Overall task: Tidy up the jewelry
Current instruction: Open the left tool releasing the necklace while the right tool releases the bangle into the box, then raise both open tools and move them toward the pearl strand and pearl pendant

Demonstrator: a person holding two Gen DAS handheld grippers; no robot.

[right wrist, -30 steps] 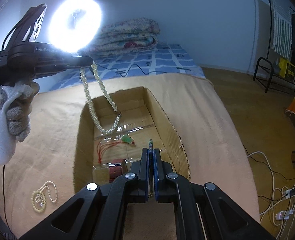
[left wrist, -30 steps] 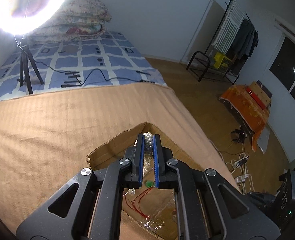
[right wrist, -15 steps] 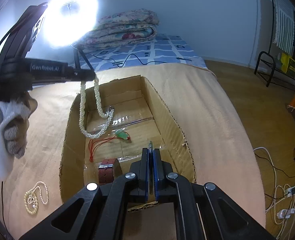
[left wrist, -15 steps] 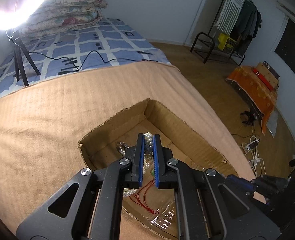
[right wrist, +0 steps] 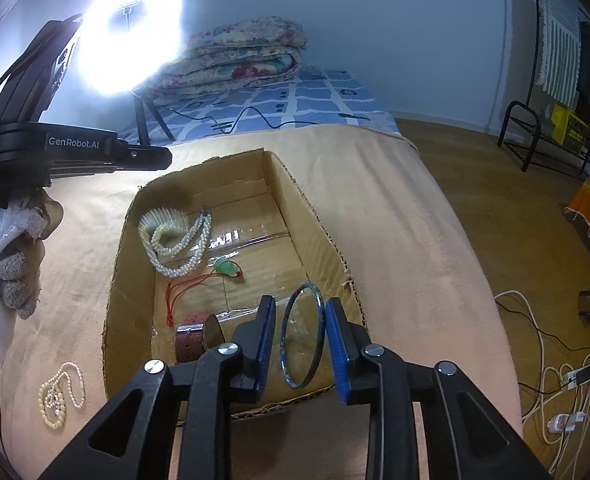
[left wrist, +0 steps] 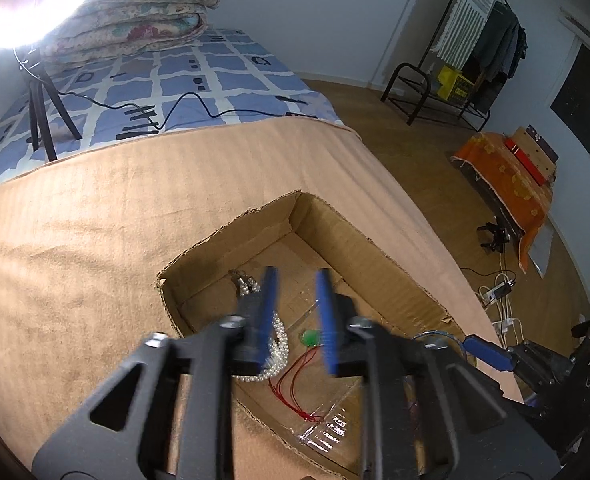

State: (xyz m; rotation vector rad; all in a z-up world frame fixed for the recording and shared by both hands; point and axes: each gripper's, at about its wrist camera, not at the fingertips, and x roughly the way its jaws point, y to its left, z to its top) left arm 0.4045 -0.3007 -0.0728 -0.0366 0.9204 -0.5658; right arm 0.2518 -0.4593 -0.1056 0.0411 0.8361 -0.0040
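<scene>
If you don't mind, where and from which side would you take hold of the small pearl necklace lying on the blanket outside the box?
Probably the single loop of the small pearl necklace, where one strand arcs clear of the bunched beads at about. It lies flat on the tan blanket, left of the cardboard box, so come from straight above with the pads straddling that strand; the soft cloth should let them close under it.

Both cameras ride on the handheld grippers, looking forward and steeply down along the fingers. The left one sits close above the cardboard box [left wrist: 359, 248], near its left wall, facing the bed and the clothes rack [left wrist: 467, 52]. The right one looks from the box's near end [right wrist: 199, 184] toward the ring light [right wrist: 131, 36]. Both views share the box and its jewelry.
</scene>
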